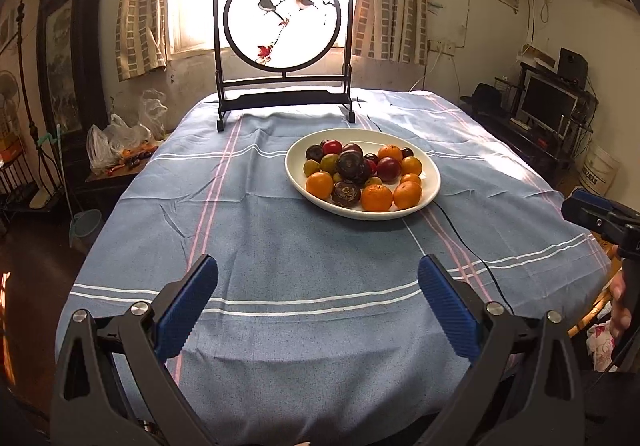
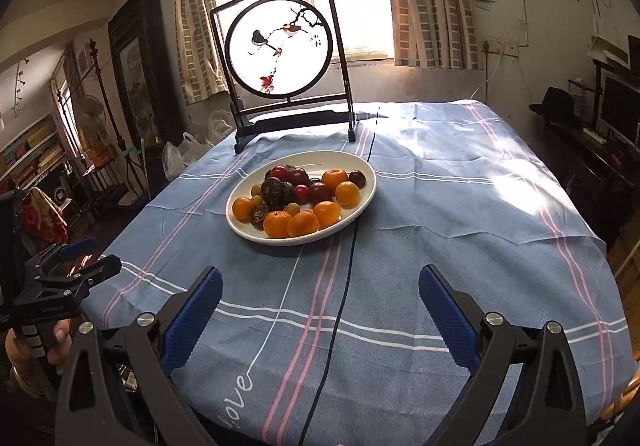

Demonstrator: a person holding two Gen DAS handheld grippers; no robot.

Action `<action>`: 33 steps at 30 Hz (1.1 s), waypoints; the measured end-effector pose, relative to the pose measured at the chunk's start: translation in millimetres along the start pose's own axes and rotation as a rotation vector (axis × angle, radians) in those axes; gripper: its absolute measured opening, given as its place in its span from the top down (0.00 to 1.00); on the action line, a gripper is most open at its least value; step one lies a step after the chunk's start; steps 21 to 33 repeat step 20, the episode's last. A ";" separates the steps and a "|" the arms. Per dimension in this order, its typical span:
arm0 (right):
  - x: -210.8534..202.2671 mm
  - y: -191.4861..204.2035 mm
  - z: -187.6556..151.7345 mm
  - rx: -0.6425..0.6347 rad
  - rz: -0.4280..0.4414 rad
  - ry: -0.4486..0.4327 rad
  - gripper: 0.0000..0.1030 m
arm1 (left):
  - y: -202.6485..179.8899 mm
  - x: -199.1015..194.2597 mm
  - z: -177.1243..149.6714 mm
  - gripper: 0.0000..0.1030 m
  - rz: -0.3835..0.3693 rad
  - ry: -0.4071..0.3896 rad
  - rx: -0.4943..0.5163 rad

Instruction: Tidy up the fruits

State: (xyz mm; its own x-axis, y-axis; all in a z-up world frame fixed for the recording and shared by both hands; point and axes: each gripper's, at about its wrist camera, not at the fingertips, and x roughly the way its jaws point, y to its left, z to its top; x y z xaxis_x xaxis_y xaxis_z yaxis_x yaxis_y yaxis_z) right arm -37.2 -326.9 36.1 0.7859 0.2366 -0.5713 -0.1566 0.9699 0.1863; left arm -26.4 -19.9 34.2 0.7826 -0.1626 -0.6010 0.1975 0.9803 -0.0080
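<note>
A white oval plate (image 1: 430,182) sits on the blue striped tablecloth, past the middle of the table. It holds several oranges (image 1: 376,198), dark purple mangosteens (image 1: 349,165), red plums (image 1: 389,169) and small green fruits (image 1: 311,167). The plate also shows in the right wrist view (image 2: 362,202), with oranges (image 2: 303,224) at its near rim. My left gripper (image 1: 318,280) is open and empty, low over the near table edge, well short of the plate. My right gripper (image 2: 320,286) is open and empty, also near the front edge.
A dark framed round bird screen (image 1: 285,42) stands at the table's far edge behind the plate. A thin black cable (image 2: 344,286) runs from the plate toward the near edge. Plastic bags (image 1: 116,142) lie on a side stand at left. A monitor shelf (image 1: 548,102) is at right.
</note>
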 end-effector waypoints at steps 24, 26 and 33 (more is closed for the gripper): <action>3.3 -17.4 -2.1 0.029 -0.014 0.010 0.04 | 7.3 3.4 4.7 0.05 0.063 -0.028 -0.036; 3.3 -17.4 -2.1 0.029 -0.014 0.010 0.04 | 7.3 3.4 4.7 0.05 0.063 -0.028 -0.036; 3.3 -17.4 -2.1 0.029 -0.014 0.010 0.04 | 7.3 3.4 4.7 0.05 0.063 -0.028 -0.036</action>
